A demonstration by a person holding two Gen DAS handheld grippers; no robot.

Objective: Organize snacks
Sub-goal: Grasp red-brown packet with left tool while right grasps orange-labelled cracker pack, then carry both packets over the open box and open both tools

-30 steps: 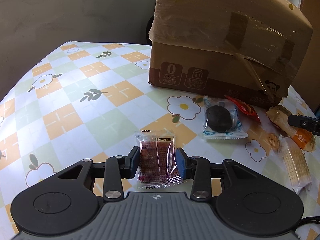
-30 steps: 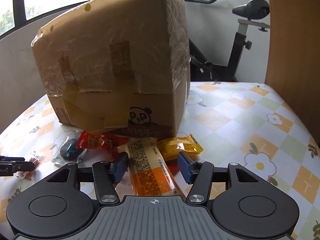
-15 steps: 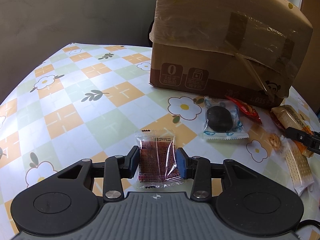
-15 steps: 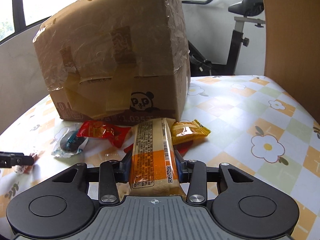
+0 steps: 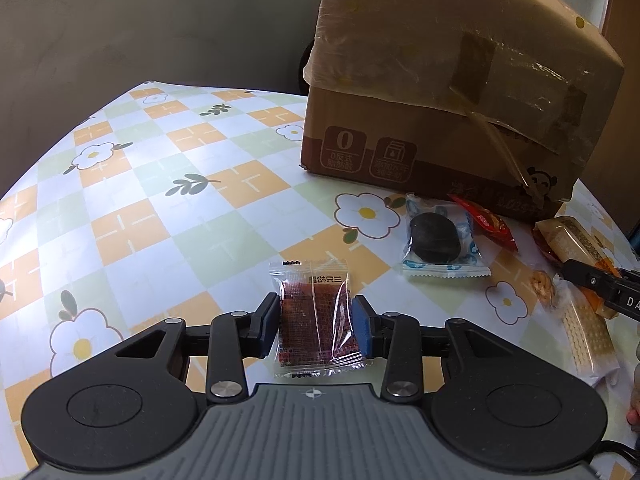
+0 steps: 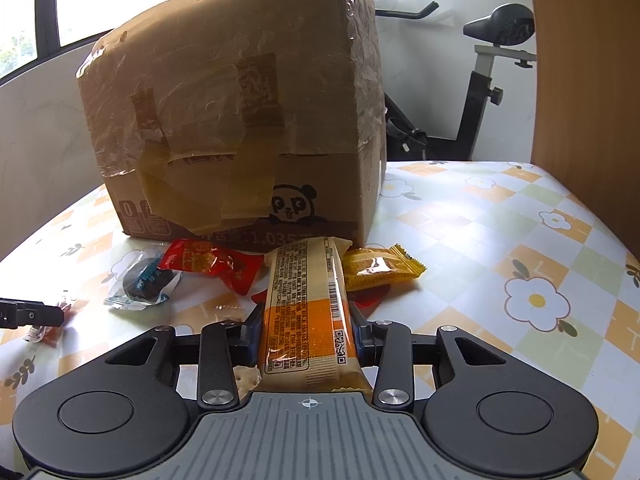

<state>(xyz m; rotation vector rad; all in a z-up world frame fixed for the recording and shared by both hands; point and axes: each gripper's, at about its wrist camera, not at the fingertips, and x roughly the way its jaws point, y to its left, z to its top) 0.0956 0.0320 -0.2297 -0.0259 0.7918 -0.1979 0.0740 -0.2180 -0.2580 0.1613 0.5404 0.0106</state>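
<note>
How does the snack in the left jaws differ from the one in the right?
The red-brown sachet is small, squarish, clear-wrapped; the orange-and-cream bar is long, opaque, printed. The sachet lies flat on the tablecloth; the bar's far end tilts up toward the cardboard box. Both are sealed and gripped by their sides.

- Table (image 6: 480, 216) under a checked floral cloth, orange, green and white
- Windows (image 6: 100, 4) at 11 o'clock, bright daylight
- Exercise bike (image 6: 484, 80) at 1 o'clock by a white wall
- Wooden panel (image 6: 584, 80) at 2 o'clock
</note>
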